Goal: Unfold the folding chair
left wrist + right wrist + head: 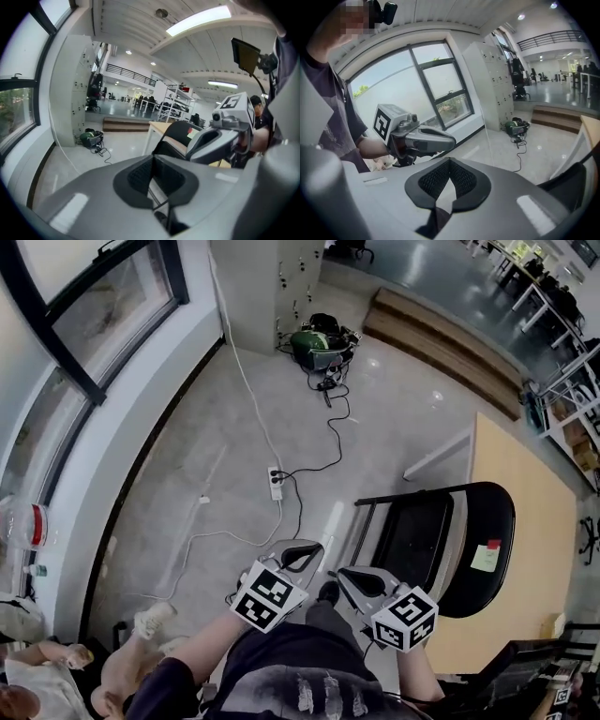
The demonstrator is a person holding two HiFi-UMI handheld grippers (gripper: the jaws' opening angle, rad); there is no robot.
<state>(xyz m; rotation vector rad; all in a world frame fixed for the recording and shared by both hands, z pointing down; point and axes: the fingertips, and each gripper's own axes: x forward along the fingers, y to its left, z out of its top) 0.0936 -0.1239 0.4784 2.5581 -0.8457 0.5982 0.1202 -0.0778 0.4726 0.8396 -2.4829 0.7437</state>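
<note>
While the folding chair (487, 512) stands untouched, the left claw (304, 552) and right claw (350, 577) are closed, empty.

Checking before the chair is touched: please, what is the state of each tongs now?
Left tongs: closed, holding nothing.
Right tongs: closed, holding nothing.
</note>
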